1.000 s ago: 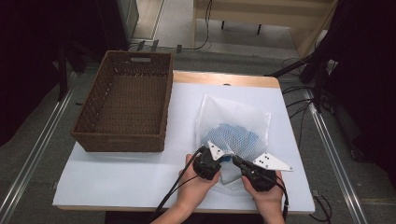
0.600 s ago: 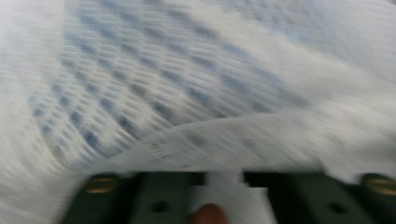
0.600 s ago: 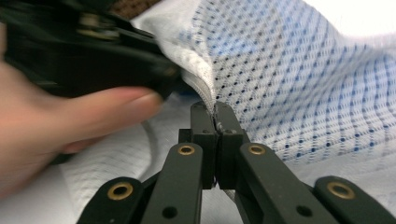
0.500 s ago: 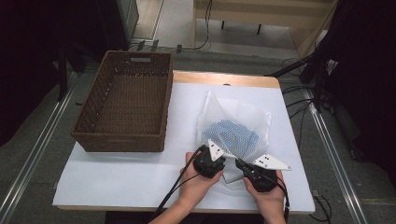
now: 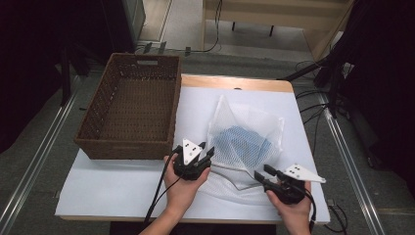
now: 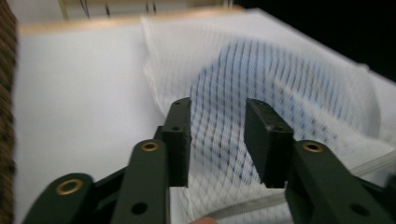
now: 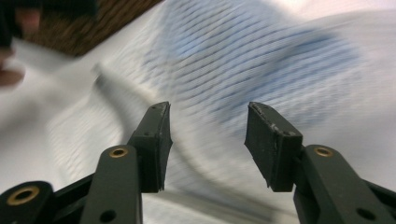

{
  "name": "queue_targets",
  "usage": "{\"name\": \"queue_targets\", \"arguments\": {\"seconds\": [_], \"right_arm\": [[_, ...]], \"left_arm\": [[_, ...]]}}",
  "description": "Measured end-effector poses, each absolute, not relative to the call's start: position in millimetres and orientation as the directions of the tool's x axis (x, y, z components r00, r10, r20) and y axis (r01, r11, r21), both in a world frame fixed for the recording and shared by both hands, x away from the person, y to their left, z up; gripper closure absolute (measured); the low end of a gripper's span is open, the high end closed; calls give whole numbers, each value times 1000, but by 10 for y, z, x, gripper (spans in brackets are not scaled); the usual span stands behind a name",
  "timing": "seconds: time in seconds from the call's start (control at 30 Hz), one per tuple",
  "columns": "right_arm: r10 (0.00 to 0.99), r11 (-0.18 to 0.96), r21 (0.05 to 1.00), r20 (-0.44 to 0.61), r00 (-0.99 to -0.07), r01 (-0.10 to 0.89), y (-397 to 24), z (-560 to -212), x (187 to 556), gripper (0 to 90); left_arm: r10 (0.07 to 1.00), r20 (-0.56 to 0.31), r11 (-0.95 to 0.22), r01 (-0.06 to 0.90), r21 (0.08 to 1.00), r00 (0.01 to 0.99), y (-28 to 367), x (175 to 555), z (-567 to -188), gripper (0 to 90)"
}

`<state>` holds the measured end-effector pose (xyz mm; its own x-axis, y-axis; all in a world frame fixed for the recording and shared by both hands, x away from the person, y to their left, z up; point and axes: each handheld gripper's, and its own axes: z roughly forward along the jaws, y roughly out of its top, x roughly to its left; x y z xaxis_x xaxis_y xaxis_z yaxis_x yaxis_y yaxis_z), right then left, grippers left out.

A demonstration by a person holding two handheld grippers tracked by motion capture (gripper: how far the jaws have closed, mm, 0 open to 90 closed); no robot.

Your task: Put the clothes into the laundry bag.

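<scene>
1. The mesh bag (image 5: 244, 142) is white, see-through netting, lying crumpled on the white-covered desk (image 5: 117, 181), right of centre. Its far corner stands up in a peak, and its near edge spreads flat toward the person's side.
2. The blue cloth (image 5: 242, 146) sits inside the mesh bag, near its middle, bunched in a low mound and visible through the netting.
3. The wicker basket (image 5: 129, 147) is brown, rectangular and open-topped, standing at the desk's left, just beside the mesh bag.
</scene>
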<state>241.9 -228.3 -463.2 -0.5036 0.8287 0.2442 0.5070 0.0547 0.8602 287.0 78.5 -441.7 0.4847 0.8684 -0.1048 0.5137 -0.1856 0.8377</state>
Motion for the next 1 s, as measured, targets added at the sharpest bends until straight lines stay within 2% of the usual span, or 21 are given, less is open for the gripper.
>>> {"name": "queue_targets", "arguments": {"seconds": [0.1,0.2,0.3,0.47,0.53,0.67,0.7,0.73,0.8,1.0], "right_arm": [[884,-15,850,257,-390,526,-2479,-4655,2474,495],[937,-56,800,249,-245,597,-2613,-4739,2548,486],[924,-71,756,295,-243,650,-2643,-4832,2615,482],[942,34,731,204,-266,682,-2487,-4857,2644,520],[945,65,731,175,-278,679,-2445,-4852,2634,593],[949,157,731,75,-307,664,-2386,-4844,2628,821],[941,165,731,85,-328,662,-2405,-4846,2633,880],[935,147,728,119,-335,670,-2430,-4848,2641,897],[927,136,726,147,-345,674,-2470,-4849,2649,900],[948,132,743,99,-302,656,-2579,-4836,2612,900]], "left_arm": [[884,-130,-158,548,822,450,835,2927,-4522,576],[881,-152,-154,574,804,449,864,2960,-4579,556],[866,-143,-212,611,762,478,809,2978,-4653,528],[851,-83,-300,610,734,519,727,2947,-4747,561],[837,-61,-330,592,735,543,702,2930,-4755,635],[821,-73,-351,601,718,567,703,2934,-4741,768],[814,-81,-357,605,712,575,714,2937,-4735,844],[808,-85,-363,606,708,583,728,2938,-4730,890],[800,-69,-380,593,710,596,744,2925,-4727,900],[827,13,-398,568,720,562,886,2896,-4724,900]]}}
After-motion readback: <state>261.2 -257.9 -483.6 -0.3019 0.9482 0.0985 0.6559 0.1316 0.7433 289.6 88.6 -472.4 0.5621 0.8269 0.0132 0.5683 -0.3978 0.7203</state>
